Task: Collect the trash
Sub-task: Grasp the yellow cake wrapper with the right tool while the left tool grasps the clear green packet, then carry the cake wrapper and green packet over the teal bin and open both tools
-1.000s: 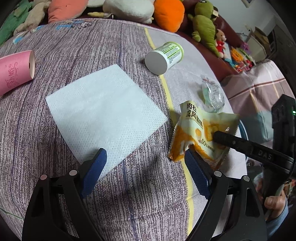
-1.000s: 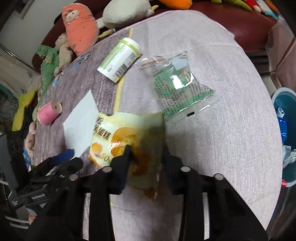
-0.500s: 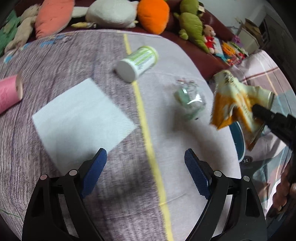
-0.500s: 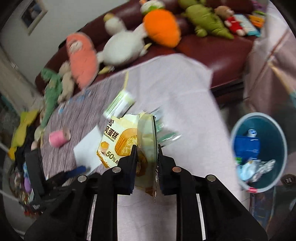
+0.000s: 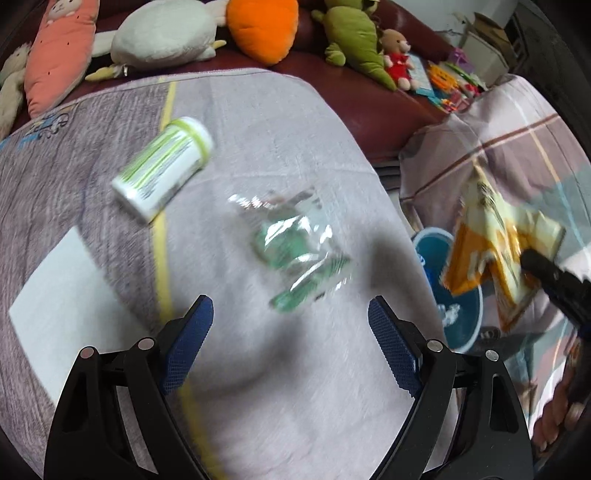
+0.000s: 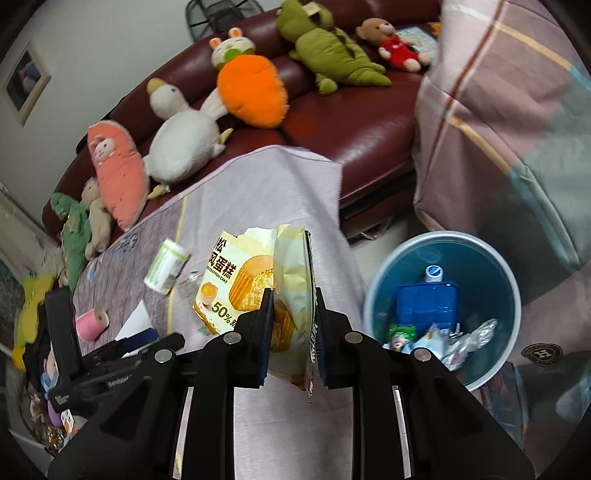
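Observation:
My right gripper [image 6: 291, 306] is shut on a yellow cake wrapper [image 6: 255, 273], held in the air past the table's right edge, left of the blue trash bin [image 6: 373, 295]. In the left wrist view the same wrapper [image 5: 491, 251] hangs over the bin [image 5: 432, 243] at the right. My left gripper [image 5: 290, 325] stands open above the table, with nothing between its blue pads. Just ahead of it lies a clear green-printed plastic wrapper [image 5: 295, 254]. A white and green bottle [image 5: 162, 170] lies on its side at the far left, and a white paper napkin [image 5: 62, 299] lies flat at the left edge.
A pink tape roll [image 6: 90, 323] sits on the table's left part. Plush toys [image 5: 258, 26] line the dark red sofa [image 6: 351, 129] behind the table. The bin holds a blue box [image 6: 424, 302] and foil scraps. A plaid-covered seat [image 6: 517, 110] stands right of the bin.
My right gripper has lifted the yellow cake wrapper off the table and carried it right, towards the bin. My left gripper has shifted right, from over the napkin to the clear wrapper.

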The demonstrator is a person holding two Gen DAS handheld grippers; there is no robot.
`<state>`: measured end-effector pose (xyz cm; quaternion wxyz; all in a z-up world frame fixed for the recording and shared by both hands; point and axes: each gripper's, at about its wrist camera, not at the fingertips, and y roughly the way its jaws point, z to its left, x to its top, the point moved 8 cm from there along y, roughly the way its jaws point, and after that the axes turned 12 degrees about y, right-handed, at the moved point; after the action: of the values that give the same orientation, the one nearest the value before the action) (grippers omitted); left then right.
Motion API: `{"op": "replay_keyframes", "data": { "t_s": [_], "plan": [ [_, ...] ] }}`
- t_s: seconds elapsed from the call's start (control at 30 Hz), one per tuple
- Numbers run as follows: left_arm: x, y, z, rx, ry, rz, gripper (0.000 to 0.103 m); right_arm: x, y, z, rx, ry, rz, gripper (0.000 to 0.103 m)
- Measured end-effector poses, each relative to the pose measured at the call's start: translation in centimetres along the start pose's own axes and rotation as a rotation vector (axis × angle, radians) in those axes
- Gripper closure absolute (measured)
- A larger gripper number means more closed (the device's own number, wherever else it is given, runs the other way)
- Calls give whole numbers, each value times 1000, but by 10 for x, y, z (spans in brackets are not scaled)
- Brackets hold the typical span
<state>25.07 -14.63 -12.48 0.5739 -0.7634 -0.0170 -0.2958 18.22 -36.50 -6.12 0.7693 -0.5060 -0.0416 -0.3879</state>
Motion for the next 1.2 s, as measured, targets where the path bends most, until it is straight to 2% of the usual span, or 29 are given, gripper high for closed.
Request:
{"op": "replay_keyframes", "data": {
  "t_s": [0.33,0.5,0.6,0.67,0.73,1.0,1.2],
  "plan": [
    [27,48,1,58,-132,35,17,17,18,-46,-11,50,21,83],
    [34,59,4,91,-145,33,17,17,31,-57,-14,57,44,82],
    [33,59,10,160,-129,30,43,17,37,-62,-11,66,53,82],
    [33,56,12,167,-127,19,50,15,40,-65,-10,72,60,82],
    [33,50,14,190,-120,12,50,14,42,-66,-8,74,64,82],
    [27,27,2,174,-71,-13,50,11,34,-68,-2,85,58,82],
    [26,8,-34,124,0,-36,50,10,15,-72,4,90,26,82]
  ]
}}
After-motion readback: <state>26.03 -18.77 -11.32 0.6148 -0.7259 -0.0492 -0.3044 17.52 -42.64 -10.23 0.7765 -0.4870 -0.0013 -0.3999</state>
